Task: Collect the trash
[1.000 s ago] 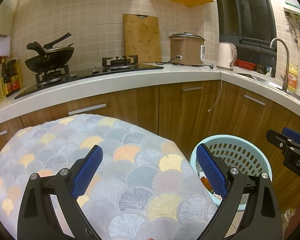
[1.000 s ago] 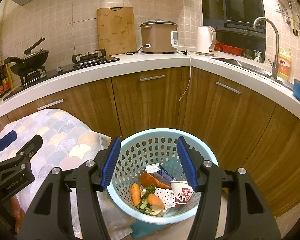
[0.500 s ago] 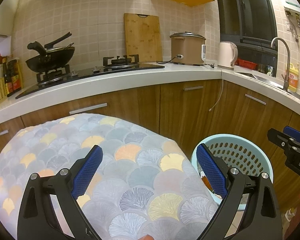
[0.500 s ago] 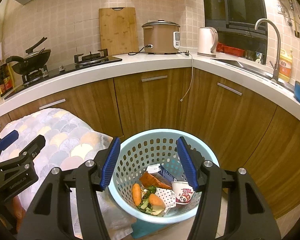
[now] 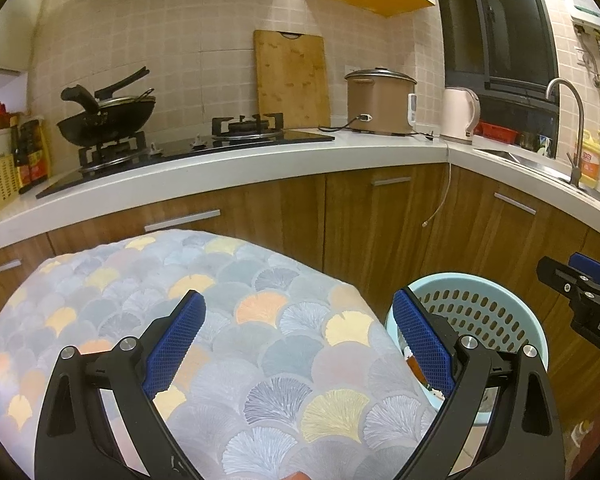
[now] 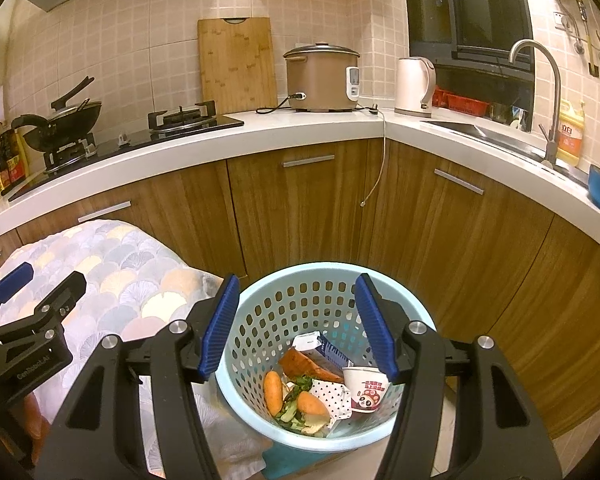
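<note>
One basket (image 6: 260,320); inside: two carrots (image 6: 273,390), one paper cup (image 6: 366,388), one milk carton (image 6: 320,346). Two tongs (image 6: 296,326).

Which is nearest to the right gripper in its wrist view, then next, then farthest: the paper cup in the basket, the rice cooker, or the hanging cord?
From the right gripper:
1. Paper cup, in the basket just below the jaws.
2. Hanging cord, down the cabinet front.
3. Rice cooker, back on the counter.
</note>
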Demonstrator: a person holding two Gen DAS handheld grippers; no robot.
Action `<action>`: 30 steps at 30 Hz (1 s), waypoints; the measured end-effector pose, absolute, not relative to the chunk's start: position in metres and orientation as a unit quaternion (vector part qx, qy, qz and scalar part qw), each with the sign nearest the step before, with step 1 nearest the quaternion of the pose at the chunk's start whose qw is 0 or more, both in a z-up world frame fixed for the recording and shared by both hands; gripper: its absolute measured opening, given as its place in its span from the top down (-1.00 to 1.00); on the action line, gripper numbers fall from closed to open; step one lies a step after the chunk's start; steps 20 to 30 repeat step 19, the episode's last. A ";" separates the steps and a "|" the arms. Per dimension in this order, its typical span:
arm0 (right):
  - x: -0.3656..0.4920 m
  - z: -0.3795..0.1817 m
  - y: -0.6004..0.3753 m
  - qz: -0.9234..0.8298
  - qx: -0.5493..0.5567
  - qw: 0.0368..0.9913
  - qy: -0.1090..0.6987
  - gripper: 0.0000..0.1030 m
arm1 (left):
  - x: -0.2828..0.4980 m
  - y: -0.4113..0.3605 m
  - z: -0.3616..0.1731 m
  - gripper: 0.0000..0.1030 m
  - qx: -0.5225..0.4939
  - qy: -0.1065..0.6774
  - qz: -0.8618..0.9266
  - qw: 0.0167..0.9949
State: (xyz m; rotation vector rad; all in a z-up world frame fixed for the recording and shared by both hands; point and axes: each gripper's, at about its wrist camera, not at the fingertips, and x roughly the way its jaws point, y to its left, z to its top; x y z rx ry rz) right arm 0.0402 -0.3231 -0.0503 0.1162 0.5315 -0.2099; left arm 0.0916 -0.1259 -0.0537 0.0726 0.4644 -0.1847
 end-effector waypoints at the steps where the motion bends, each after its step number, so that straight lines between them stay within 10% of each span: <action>1: 0.040 -0.050 -0.323 -0.104 0.058 0.958 0.262 -0.09 | 0.092 -0.126 -0.053 -0.78 0.034 0.230 -0.092 0.968; 30: 0.040 -0.048 -0.331 -0.108 0.064 0.958 0.259 -0.17 | 0.095 -0.120 -0.055 -0.84 0.009 0.249 -0.085 0.965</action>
